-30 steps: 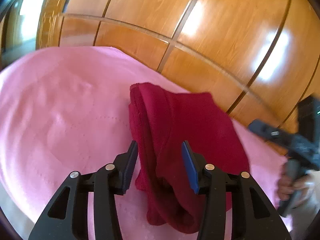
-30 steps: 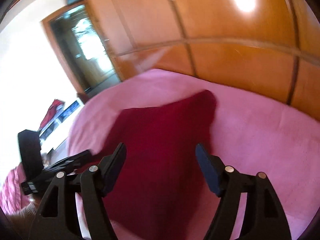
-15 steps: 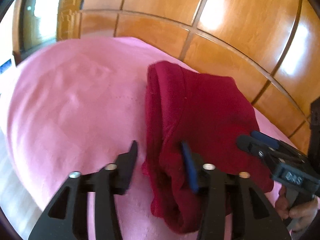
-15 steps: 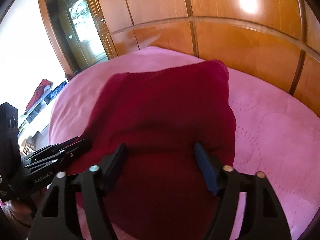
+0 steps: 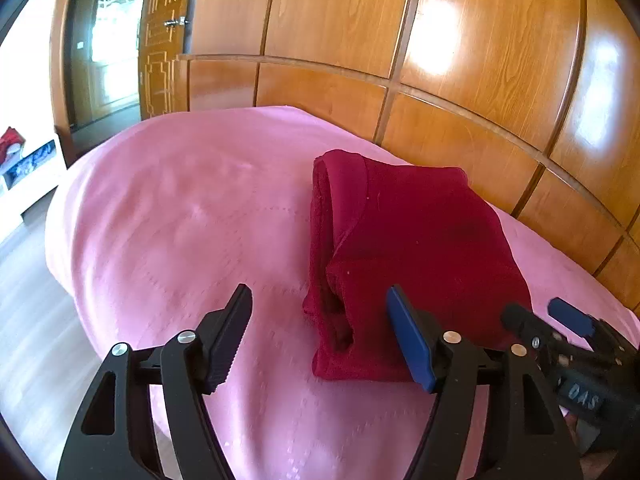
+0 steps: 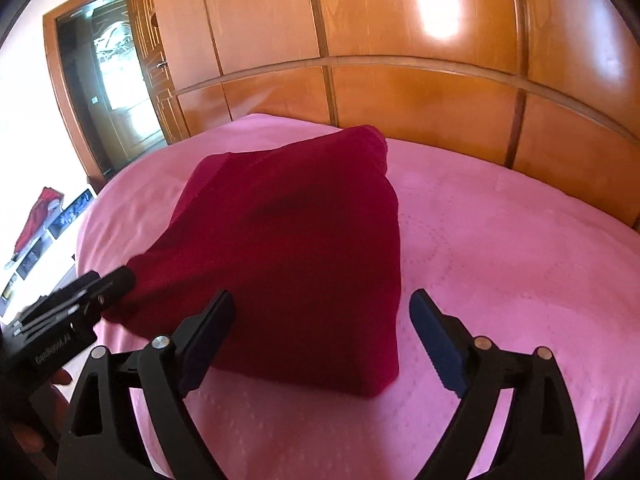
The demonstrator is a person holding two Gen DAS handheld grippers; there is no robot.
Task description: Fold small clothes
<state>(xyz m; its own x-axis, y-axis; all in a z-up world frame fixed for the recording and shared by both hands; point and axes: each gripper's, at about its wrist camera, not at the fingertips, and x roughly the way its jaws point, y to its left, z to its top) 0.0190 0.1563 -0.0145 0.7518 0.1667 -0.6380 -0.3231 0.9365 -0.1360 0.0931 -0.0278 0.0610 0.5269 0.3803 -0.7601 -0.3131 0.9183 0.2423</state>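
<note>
On the pink bed point(image 5: 168, 216) lies the folded red cloth point(image 5: 416, 248), just ahead of the left hand-held gripper point(image 5: 320, 332) and right hand-held gripper point(image 6: 322, 332), whose jaws have just been opening wide and hold nothing.

Glossy wooden panelling point(image 5: 460, 40) fills the frame from ten to three o'clock, crossed by raised strips and carrying bright patches of reflected light. A bed under a pink cover point(image 5: 180, 220) stands against it (stitched in dotted curves). At nine o'clock are a glazed wooden door point(image 6: 116, 80), a white wall point(image 6: 24, 128) and wood-look floor point(image 5: 28, 320).
</note>
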